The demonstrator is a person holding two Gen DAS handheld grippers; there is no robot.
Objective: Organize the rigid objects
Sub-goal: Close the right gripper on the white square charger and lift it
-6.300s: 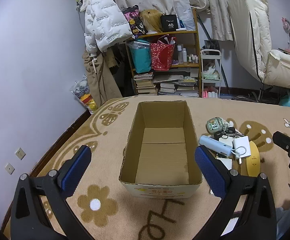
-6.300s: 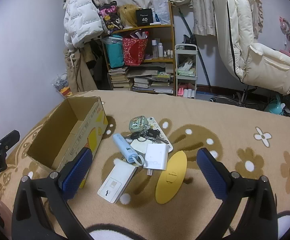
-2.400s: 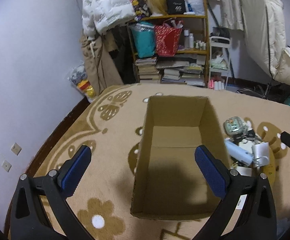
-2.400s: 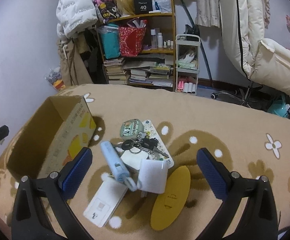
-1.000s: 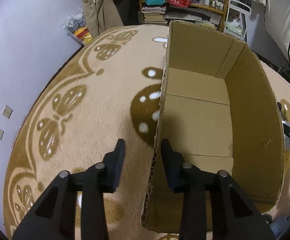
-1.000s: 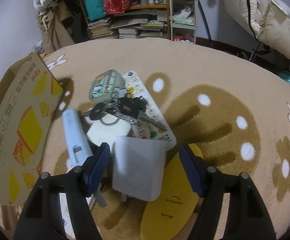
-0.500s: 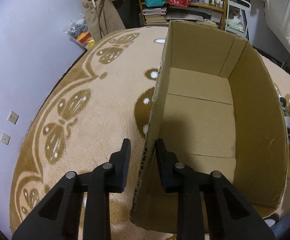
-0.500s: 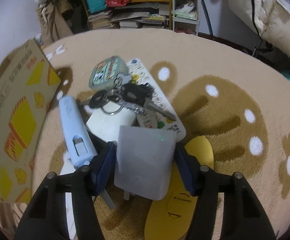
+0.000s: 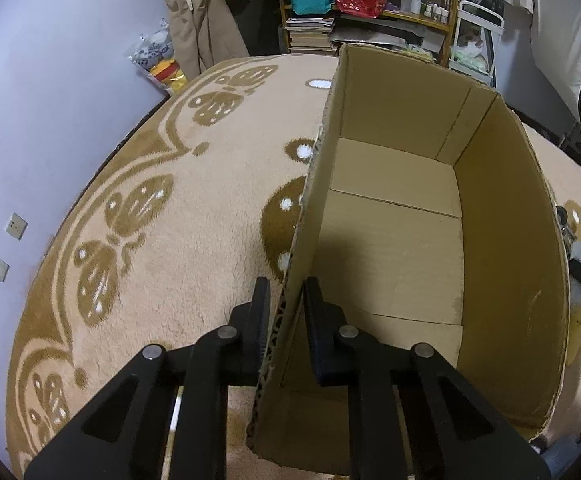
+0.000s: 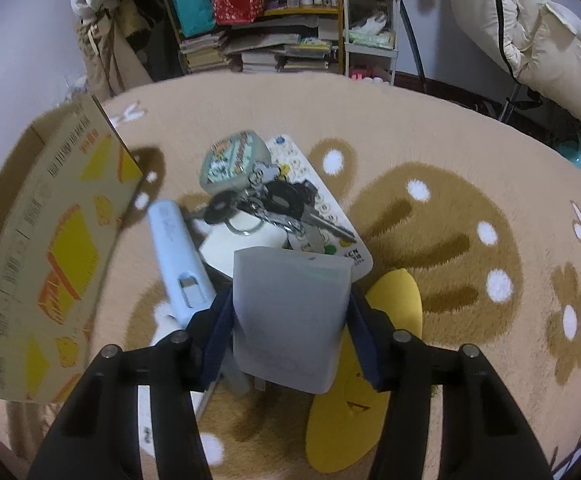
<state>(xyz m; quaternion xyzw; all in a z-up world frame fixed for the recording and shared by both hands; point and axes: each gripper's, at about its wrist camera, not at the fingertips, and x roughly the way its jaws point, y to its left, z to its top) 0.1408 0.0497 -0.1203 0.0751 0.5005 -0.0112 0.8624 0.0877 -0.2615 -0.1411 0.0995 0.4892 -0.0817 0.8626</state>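
Observation:
My left gripper point(image 9: 286, 312) is shut on the left wall of the open, empty cardboard box point(image 9: 394, 216), which looks tilted off the carpet; the box also shows in the right wrist view point(image 10: 50, 248). My right gripper point(image 10: 290, 320) is shut on a white rectangular charger block point(image 10: 290, 312) and holds it above the pile. In the pile lie a light blue cylinder device point(image 10: 178, 256), a bunch of keys point(image 10: 274, 208), a small printed tin point(image 10: 234, 164), a white remote point(image 10: 322, 216), a yellow oval disc point(image 10: 362, 400) and a white flat box point(image 10: 146, 408).
A beige carpet point(image 9: 150, 208) with brown butterfly and flower patterns covers the floor. A shelf point(image 10: 258, 12) with books, bags and bottles, a small white cart point(image 10: 370, 32) and a padded white chair point(image 10: 530, 40) stand at the back. A purple wall point(image 9: 50, 80) is at the left.
Both grippers came down and closed: the left on the box wall, the right on the charger block. Since half a second ago the block has risen a little and the box has tilted.

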